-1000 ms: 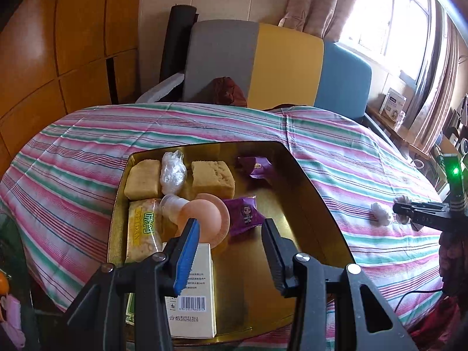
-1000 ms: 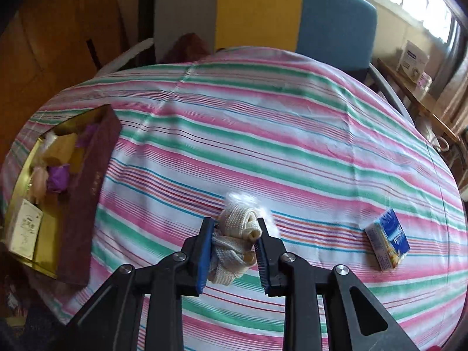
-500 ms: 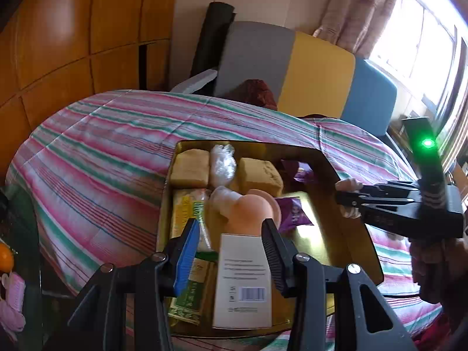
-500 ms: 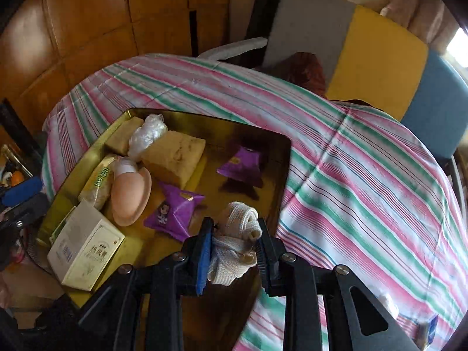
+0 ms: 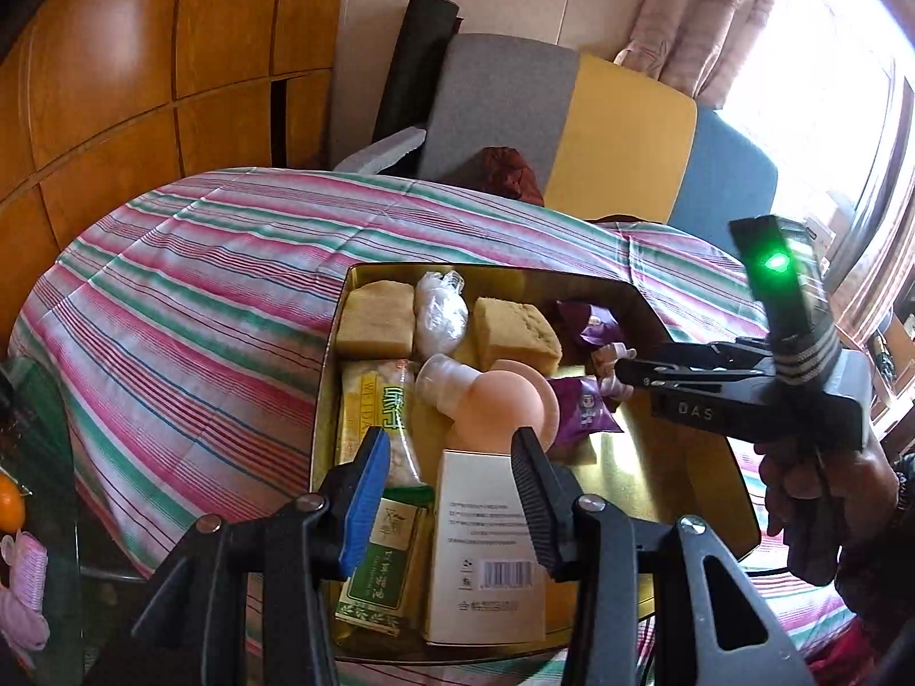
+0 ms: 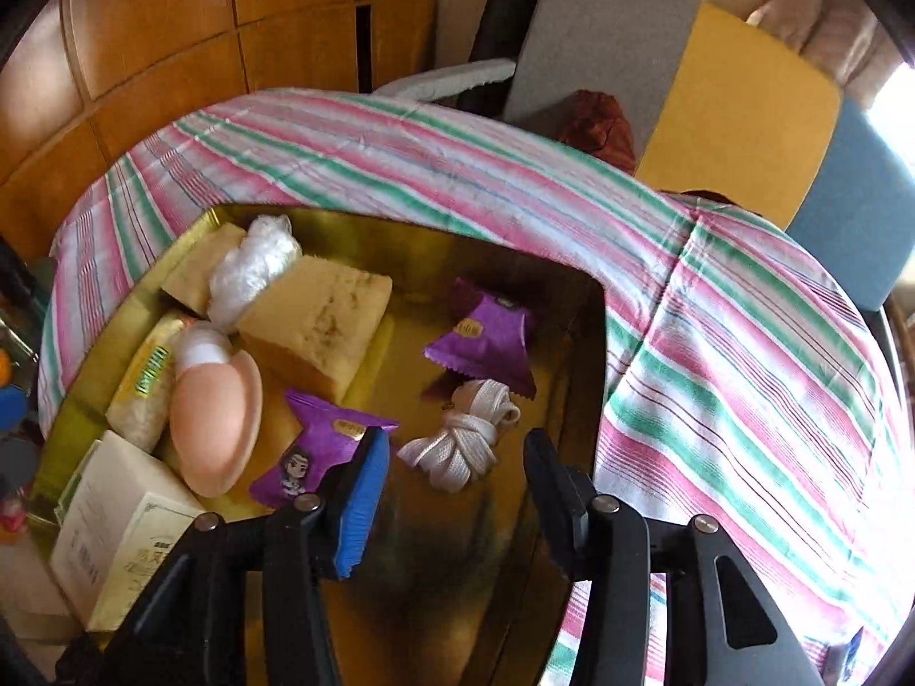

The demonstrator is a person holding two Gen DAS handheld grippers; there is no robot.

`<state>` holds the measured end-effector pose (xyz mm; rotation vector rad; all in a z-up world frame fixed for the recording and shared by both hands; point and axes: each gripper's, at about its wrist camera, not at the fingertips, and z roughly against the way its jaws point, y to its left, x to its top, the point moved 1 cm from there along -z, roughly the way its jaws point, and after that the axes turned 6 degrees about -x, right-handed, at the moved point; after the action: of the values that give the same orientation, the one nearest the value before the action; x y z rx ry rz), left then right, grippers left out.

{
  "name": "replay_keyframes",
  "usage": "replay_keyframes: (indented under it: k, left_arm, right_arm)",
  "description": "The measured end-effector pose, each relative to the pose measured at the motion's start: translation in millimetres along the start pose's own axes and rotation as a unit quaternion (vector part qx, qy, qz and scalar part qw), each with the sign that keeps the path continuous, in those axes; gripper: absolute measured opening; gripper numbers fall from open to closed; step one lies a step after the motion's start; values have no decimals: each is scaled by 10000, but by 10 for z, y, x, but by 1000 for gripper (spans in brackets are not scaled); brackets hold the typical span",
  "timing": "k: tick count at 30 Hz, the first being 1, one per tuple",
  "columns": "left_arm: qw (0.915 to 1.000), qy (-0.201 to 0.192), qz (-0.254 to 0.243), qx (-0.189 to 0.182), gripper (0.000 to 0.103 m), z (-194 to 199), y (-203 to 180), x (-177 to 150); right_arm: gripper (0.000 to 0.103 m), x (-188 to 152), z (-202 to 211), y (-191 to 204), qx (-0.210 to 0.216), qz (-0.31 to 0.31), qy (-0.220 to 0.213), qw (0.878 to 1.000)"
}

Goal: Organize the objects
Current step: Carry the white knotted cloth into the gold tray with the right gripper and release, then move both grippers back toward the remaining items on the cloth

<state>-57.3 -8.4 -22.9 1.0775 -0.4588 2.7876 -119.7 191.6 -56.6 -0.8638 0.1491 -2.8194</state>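
Observation:
A gold tin tray (image 6: pixel 514 263) (image 5: pixel 680 457) sits on the striped tablecloth. A coiled white cord bundle (image 6: pixel 463 437) lies loose in the tray, just ahead of my open right gripper (image 6: pixel 454 463). The bundle also shows in the left wrist view (image 5: pixel 615 369) at the right gripper's tips (image 5: pixel 620 371). The tray holds two purple sachets (image 6: pixel 486 337), yellow sponge blocks (image 6: pixel 320 320), a pink puff (image 6: pixel 214 423), a white box (image 5: pixel 486 543) and a green packet (image 5: pixel 383 560). My left gripper (image 5: pixel 452 491) is open and empty above the white box.
The striped tablecloth (image 6: pixel 715 343) covers a round table. A grey, yellow and blue chair back (image 5: pixel 600 131) stands behind it. Wooden panels (image 5: pixel 143 57) line the left wall. A hand (image 5: pixel 823 491) holds the right gripper at the tray's right side.
My right gripper carried the cord bundle from the cloth over the tray, then opened; the bundle now lies in the tray. My left gripper moved slightly and stayed open.

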Motion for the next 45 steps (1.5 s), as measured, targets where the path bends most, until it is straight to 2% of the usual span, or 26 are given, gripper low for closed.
replay_keyframes:
  k: [2,10,16,19,22,27,30,32,34,36,39,40,45]
  left_arm:
    - [10000,-13,-30,-7,44,16,-31,1]
    - [9997,138,-14,-181,44,7,-91,-12]
    - [9994,124,-179,-267,44,30,-208,-28]
    - [9990,126,-287,-316,44,32,-283,-22]
    - [9984,189,-373,-371,44,16,-371,-28]
    - [9965,267,-614,-500,44,-9,-579,-29]
    - [9940,259,-885,-590,44,0,-759,-16]
    - [9914,244,-1070,-715,44,8,-914,8]
    - [9880,261,-1256,-864,44,-1,-1115,31]
    - [9825,302,-1512,-1044,44,-27,-1362,43]
    - [9733,400,-1813,-1348,44,-82,-1718,28]
    - [9696,454,-1911,-1456,44,-119,-1852,10]
    - [9521,981,-2110,-1985,44,-416,-2469,-122]
  right_arm:
    - [62,-23,98,-27,66,-172,-137,9997]
    - [71,-166,524,-232,236,-801,-656,9943]
    - [76,-493,797,-659,143,-1263,-726,9892]
    - [76,-734,873,-955,-19,-1519,-588,9866]
    - [76,-990,936,-1292,-385,-1751,-425,9829]
    - [77,-1380,1065,-1938,-983,-2291,-235,9681]
    - [80,-1619,1167,-2366,-1393,-2682,-214,9530]
    - [84,-1790,1208,-2660,-1683,-3007,-222,9385]
    - [84,-2018,1229,-2962,-2000,-3410,-185,9183]
    - [83,-2272,1234,-3233,-2223,-3929,-155,8922]
    - [83,-2569,1296,-3528,-2030,-4884,-180,8485]
    - [84,-2617,1331,-3586,-1974,-5059,-272,8393]
    - [84,-2761,1295,-3691,-1658,-5575,-293,8129]
